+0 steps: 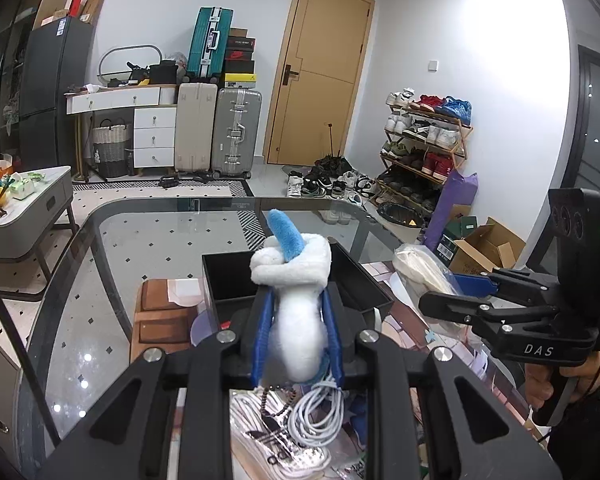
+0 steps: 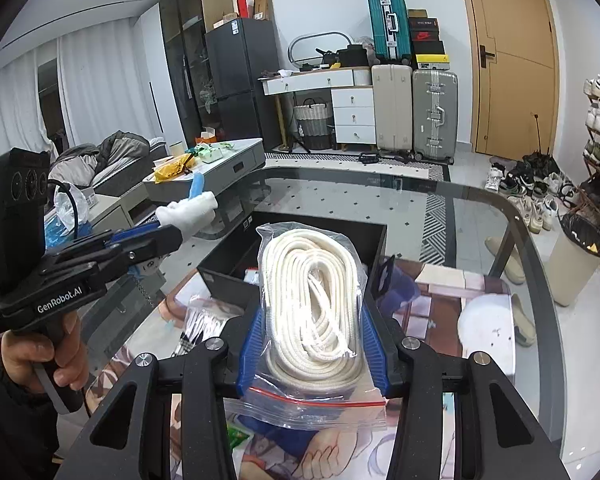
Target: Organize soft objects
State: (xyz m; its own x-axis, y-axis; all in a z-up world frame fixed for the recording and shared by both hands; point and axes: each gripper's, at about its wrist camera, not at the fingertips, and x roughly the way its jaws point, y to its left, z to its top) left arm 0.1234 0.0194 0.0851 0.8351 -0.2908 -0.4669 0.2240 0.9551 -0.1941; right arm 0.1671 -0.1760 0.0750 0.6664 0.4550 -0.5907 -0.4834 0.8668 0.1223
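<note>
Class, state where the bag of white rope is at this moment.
The bag of white rope is clamped in the right hand-held gripper, held above the glass table just in front of the black box; the left wrist view shows it at right.

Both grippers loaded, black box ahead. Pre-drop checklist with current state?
1. Left gripper has a firm hold on the white plush toy: ok, jaws pinch its body on both sides.
2. Right gripper has the bagged white rope: ok, bag sits between the jaws.
3. Black box open on top: ok, no lid in view.
4. Room inside the box: cannot tell, the loads hide most of the interior; something small already lies in it.
5. Grippers clear of each other: ok, visibly apart in both views.
6. Toy's dangling chain free of the cable coil below: cannot tell.
</note>
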